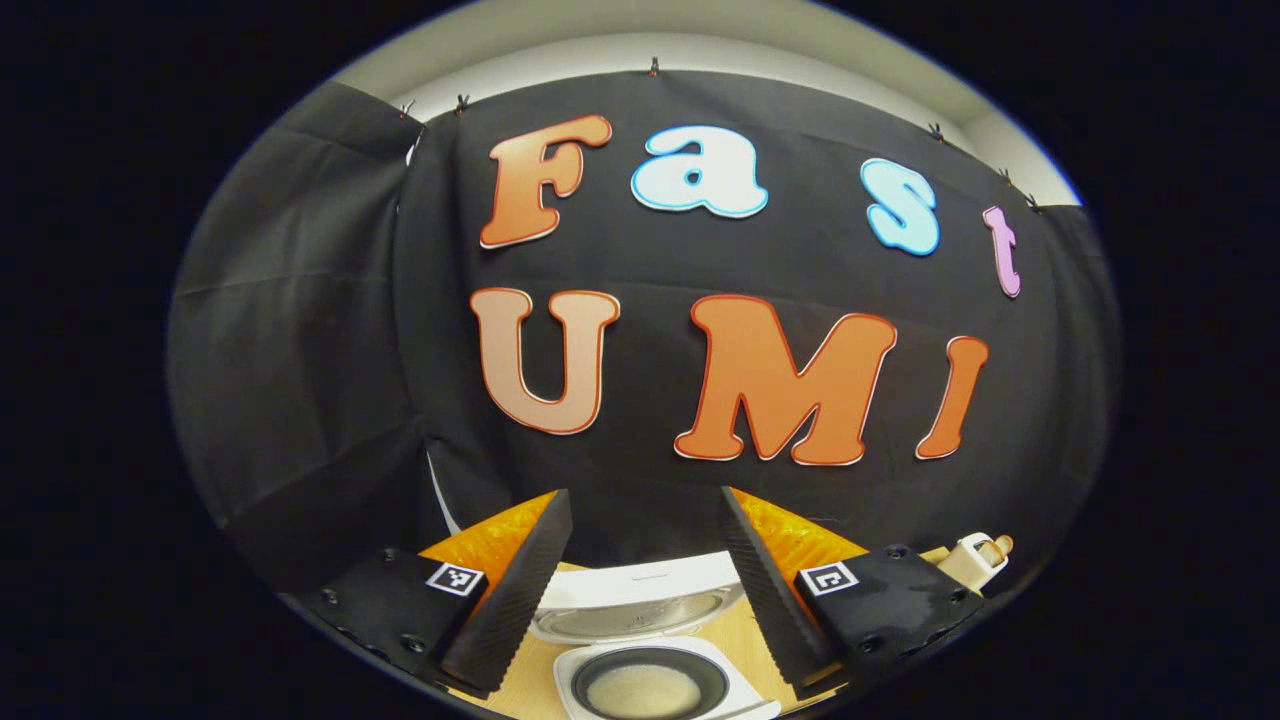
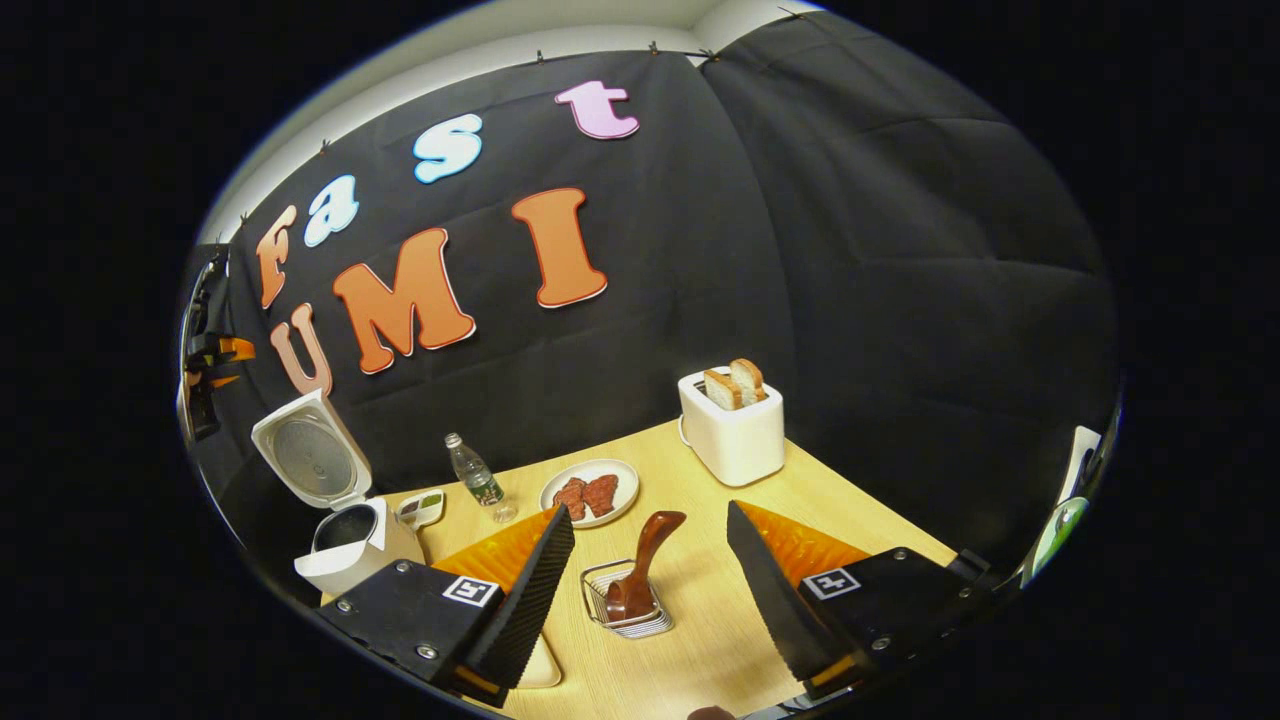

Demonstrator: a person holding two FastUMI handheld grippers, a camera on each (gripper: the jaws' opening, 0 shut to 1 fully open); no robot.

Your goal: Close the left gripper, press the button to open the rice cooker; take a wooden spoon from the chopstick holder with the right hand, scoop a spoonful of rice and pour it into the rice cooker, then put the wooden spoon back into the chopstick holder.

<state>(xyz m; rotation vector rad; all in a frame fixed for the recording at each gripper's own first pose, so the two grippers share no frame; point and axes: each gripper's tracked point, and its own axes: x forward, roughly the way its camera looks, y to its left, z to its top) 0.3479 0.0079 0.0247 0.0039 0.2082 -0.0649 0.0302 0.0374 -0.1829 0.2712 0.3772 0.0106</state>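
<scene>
Black-draped booth wall point(image 2: 850, 250), wooden table point(image 2: 700, 640), rice cooker point(image 2: 345, 520) lid-up at its left edge with rice inside, toaster point(image 2: 733, 425) at the back edge, wooden spoon point(image 2: 640, 570) in chopstick holder point(image 2: 625, 605) near the front, left gripper point(image 1: 645, 600) and right gripper point(image 2: 650, 600) fingers apart, empty.

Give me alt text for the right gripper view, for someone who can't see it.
The right hand-held gripper hangs open over a wooden table, fingers either side of a wooden spoon standing in a wire holder. Behind are an open rice cooker, water bottle, plate of food and toaster with bread.
</scene>
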